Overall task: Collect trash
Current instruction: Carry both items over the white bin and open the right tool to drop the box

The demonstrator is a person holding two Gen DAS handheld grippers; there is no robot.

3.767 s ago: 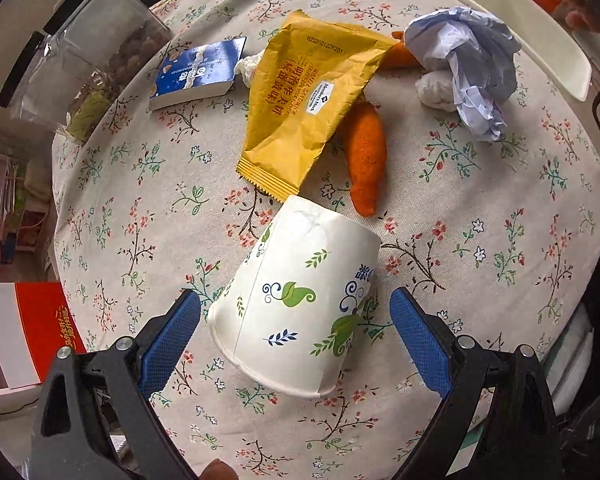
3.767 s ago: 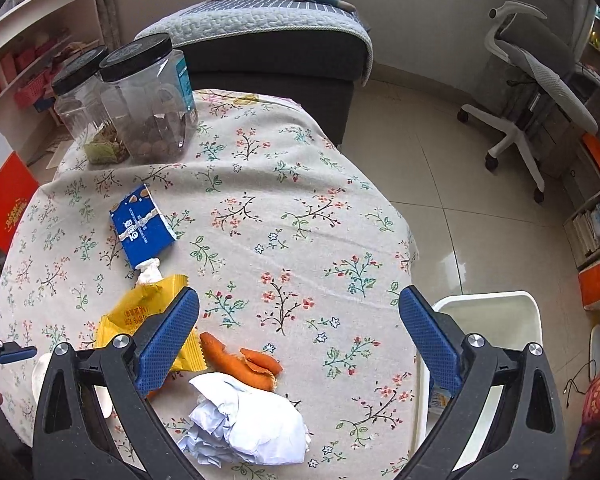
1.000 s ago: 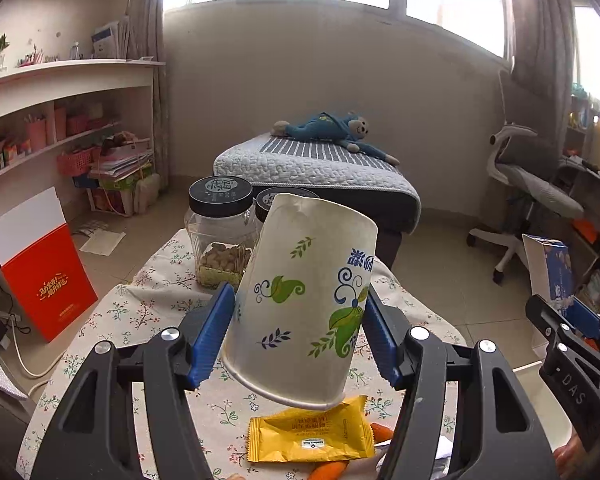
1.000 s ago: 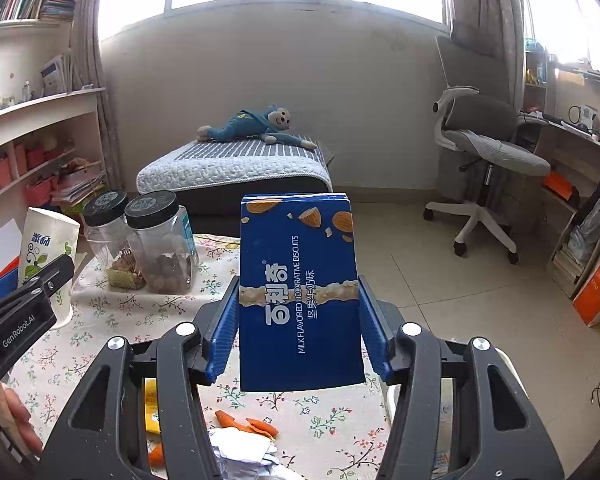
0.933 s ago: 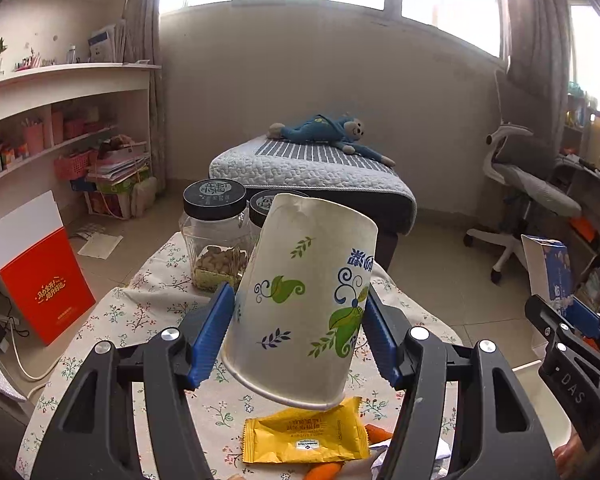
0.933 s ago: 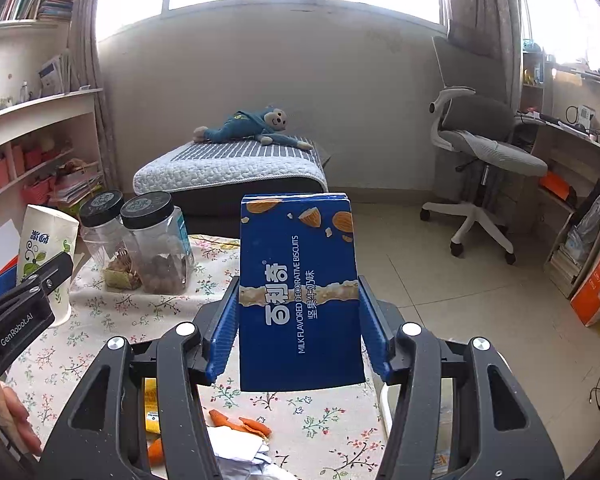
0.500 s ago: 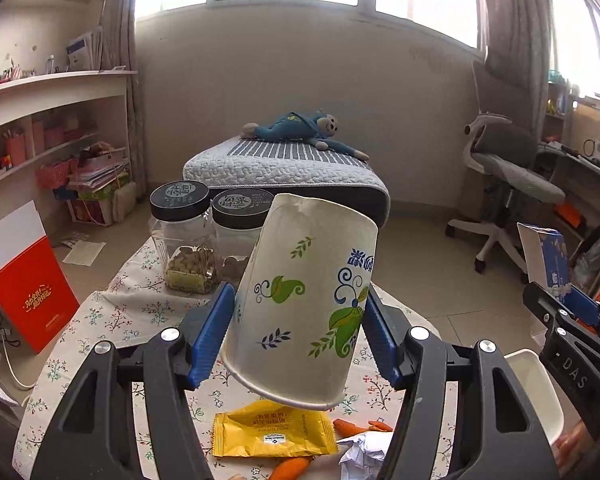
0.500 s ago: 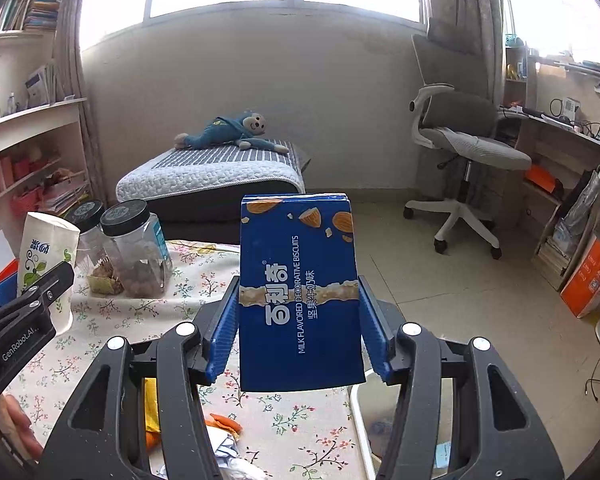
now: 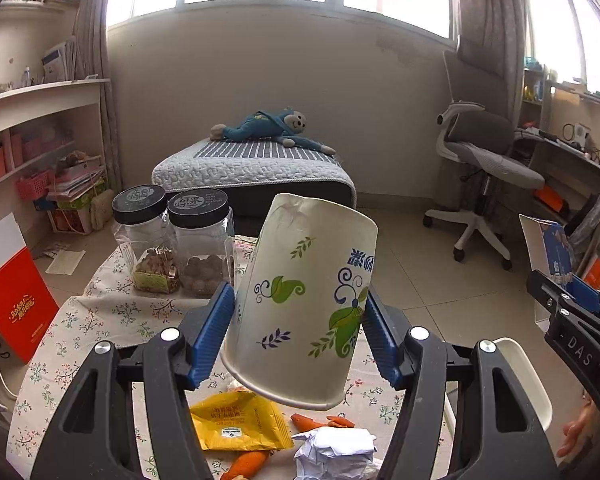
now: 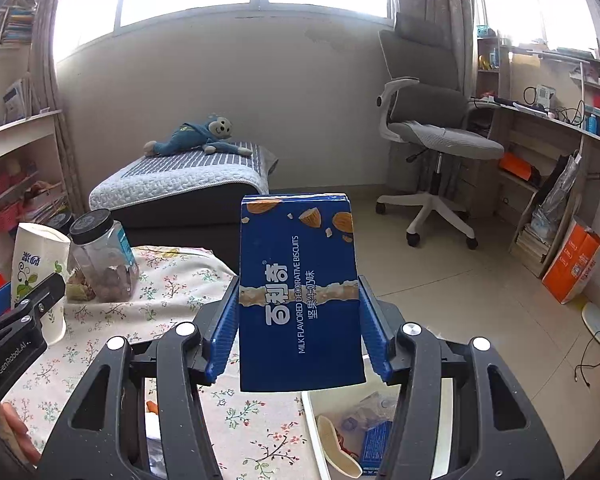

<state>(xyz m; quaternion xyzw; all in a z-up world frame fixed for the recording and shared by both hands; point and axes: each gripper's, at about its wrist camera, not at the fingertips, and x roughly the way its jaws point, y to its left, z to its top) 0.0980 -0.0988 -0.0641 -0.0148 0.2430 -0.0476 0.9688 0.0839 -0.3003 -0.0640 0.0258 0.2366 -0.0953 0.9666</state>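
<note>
My left gripper (image 9: pixel 298 332) is shut on a white paper cup (image 9: pixel 300 300) with green leaf prints, held mouth-down above the floral table (image 9: pixel 112 316). My right gripper (image 10: pixel 298 330) is shut on a blue biscuit box (image 10: pixel 299 300), upright, over the table's right edge. Below the box stands a white bin (image 10: pixel 312 420) with trash inside; its rim (image 9: pixel 528 376) also shows in the left wrist view. On the table lie a yellow wrapper (image 9: pixel 240 426), orange peels (image 9: pixel 324 422) and crumpled paper (image 9: pixel 334 450).
Two black-lidded jars (image 9: pixel 172 240) stand at the table's far side. Beyond are a bed with a blue plush toy (image 9: pixel 268 128), an office chair (image 10: pixel 432 148), shelves at the left and a red box (image 9: pixel 16 304) on the floor.
Both grippers have moved to the right with their loads; the jars and table slid left in view and the bin came in under the box. Neither grip changed.
</note>
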